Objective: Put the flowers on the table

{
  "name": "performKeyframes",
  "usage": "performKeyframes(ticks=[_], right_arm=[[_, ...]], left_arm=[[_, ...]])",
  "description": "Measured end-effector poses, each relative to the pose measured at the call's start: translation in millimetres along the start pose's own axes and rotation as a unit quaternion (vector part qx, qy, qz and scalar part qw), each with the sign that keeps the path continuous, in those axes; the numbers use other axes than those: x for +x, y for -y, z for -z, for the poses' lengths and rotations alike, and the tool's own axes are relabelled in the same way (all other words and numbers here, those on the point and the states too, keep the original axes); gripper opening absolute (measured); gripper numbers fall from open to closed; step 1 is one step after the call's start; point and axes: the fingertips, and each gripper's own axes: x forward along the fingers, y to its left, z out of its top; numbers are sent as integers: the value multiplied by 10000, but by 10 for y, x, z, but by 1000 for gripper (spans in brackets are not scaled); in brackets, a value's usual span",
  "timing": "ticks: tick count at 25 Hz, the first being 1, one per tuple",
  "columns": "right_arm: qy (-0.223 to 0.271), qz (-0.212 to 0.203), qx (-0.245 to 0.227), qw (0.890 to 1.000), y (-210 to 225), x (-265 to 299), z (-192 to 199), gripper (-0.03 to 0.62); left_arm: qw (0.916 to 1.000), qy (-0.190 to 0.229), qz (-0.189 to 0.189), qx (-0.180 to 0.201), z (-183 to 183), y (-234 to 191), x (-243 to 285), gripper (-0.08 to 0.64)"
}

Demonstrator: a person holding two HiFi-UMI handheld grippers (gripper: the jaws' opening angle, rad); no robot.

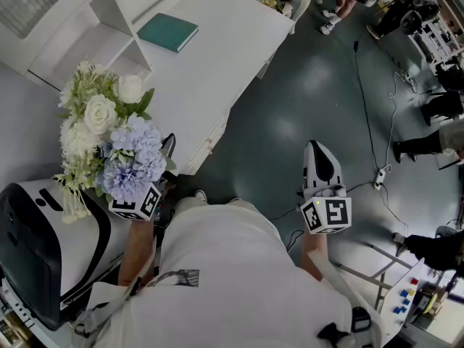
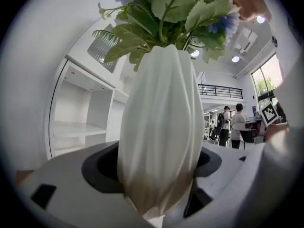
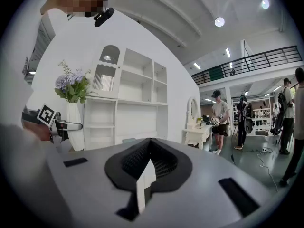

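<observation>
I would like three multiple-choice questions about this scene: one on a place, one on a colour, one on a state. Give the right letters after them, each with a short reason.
1. Where does the teal book lie?
A) on the white table
B) on the floor
C) inside a shelf

2. What colour is the vase?
A) black
B) white
C) red

3. How do the fingers of the right gripper stand?
A) together, with nothing between
B) closed on a book
C) wide apart

Answers: 1 A, the head view shows it flat on the tabletop. 2 B, the left gripper view shows its white ribbed body. 3 A, the right gripper view shows them meeting, empty.
</observation>
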Motion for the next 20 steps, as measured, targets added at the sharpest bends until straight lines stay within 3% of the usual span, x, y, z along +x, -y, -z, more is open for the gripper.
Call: performKeyframes(ticks=[15, 20], right_arm=[[-2, 36, 23, 10000, 12, -83, 41, 9], [69, -86, 236, 9997, 7, -115, 50, 9]], left_arm=[[10000, -38, -19, -32, 16, -2, -19, 390], [9999, -105, -41, -30, 17, 7, -35, 390]])
